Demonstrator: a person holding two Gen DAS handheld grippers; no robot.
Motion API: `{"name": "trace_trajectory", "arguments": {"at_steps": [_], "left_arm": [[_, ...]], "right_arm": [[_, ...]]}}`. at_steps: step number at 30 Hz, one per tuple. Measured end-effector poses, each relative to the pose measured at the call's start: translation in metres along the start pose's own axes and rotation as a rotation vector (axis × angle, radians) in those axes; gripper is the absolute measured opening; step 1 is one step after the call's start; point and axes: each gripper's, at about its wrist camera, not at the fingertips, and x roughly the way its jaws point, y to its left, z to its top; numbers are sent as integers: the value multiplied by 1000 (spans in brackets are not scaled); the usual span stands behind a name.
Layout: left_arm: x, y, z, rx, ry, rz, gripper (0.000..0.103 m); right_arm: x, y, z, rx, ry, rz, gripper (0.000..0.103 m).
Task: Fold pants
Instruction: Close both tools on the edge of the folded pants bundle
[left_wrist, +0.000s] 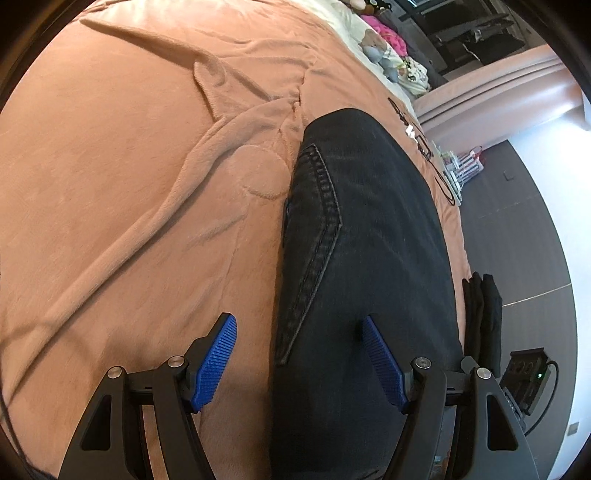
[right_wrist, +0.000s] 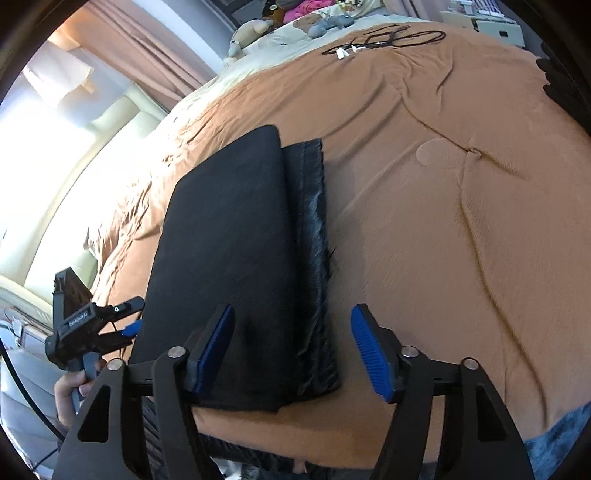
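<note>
We hover both open tools over black pants, already folded, on the bed.

The bed gives a broad flat base; the pants lie just ahead of and under the right hand-held gripper, jaws apart, empty. The left hand-held gripper, also spread and empty, straddles their edge, likely to smooth or refold.

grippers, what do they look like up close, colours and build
Both are alike: the left gripper and the right gripper have black angular link arms with silver round pivot bolts. Their fingers carry blue ribbed pads. Seen from the right wrist, the left one has a black handle, small white lettering and a black cable.
</note>
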Motion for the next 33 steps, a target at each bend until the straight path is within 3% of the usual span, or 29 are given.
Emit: {"name": "trace_trajectory", "arguments": {"at_steps": [7,16,18,23,24,25,26,30,32,33], "left_arm": [[9,-4,11,7,13,-20,72],[27,-1,35,-2,50,-93,72],[32,-3,42,0,59,-114,66],[42,-5,54,6,82,-133,61],[43,-5,55,11,85,-136,58],[43,-6,56,21,87,-131,54],[42,-8,56,31,84,-121,45],[29,-16,57,55,78,-139,27],[20,-25,56,72,68,-157,24],[14,-32,54,90,58,-160,24]], "right_arm": [[25,-22,14,24,61,67,79],[63,-42,42,35,148,167,80],[69,-43,51,26,162,180,80],[83,-44,65,12,195,216,80],[82,-46,65,7,200,234,76],[84,-48,65,12,211,271,54],[84,-49,63,30,230,309,39],[71,-46,62,-11,201,290,24],[56,-47,64,-9,169,303,13],[47,-47,64,-10,148,322,13]]}}
